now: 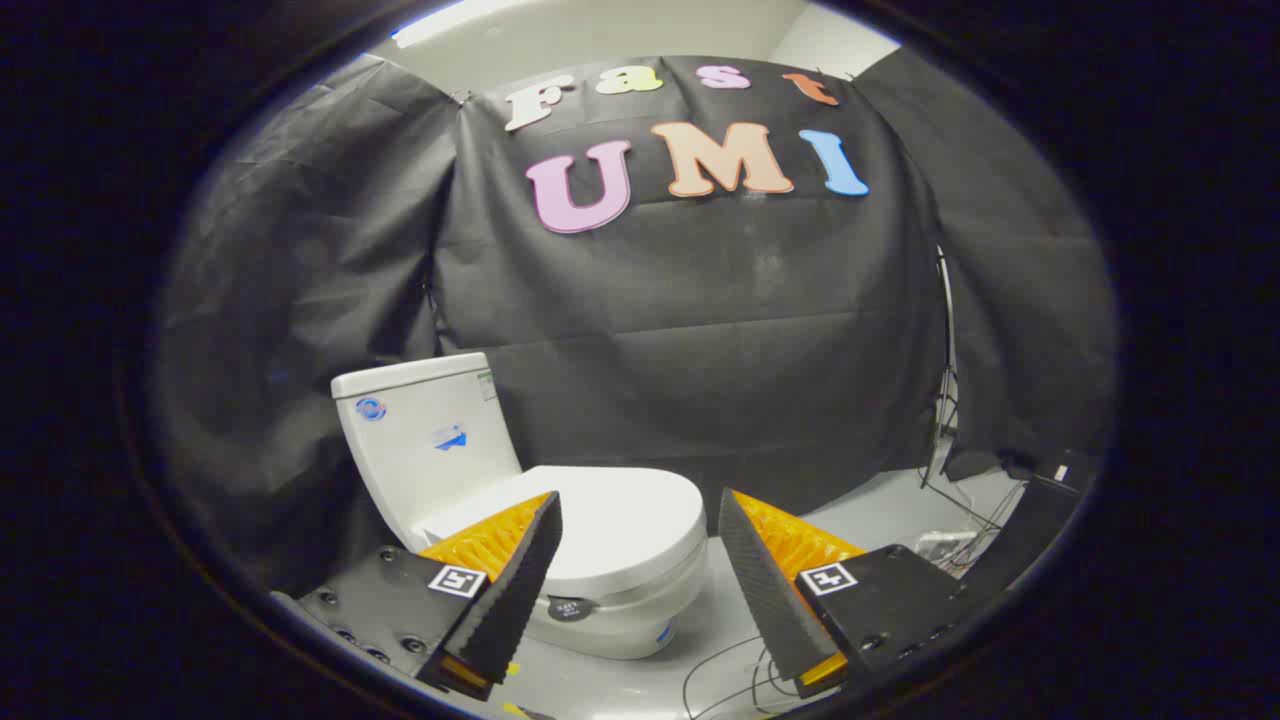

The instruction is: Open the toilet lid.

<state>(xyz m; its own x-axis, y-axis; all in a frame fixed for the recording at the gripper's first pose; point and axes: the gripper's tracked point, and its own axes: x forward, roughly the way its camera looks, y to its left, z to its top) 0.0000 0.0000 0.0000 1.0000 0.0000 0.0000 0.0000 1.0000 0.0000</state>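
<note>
- Gripper view: the gripper [640,505] sits above the floor, aimed across the booth toward the black cloth wall [700,330], and looks slightly down on the toilet.
- Its 2 fingers [520,580] are spread wide apart with a broad gap between the tips; the tongs are released and nothing is pinched between them.
- Each finger carries 1 small square marker tag [457,581] on its base plate.
- The toilet [560,520] stands beyond the fingers, off to the left finger's side, its tank against the wall.
- The toilet lid [625,525] lies flat and closed over the bowl; what is inside the bowl cannot be seen.
- The left finger's tip overlaps the near left part of the lid in this view, but whether it touches the lid cannot be told; the right finger stands clear of the lid's rounded front edge, over bare floor.
- The tank [425,435] stands upright behind the lid, with a flat cover on top and 2 small stickers on its front face.
- A pale floor [870,515] opens out beyond the right finger, between the toilet and the wall.
- Thin cables [730,670] loop on the floor just under and between the fingers, and more wiring lies near the right-hand wall, by a slim stand [945,370].
</note>
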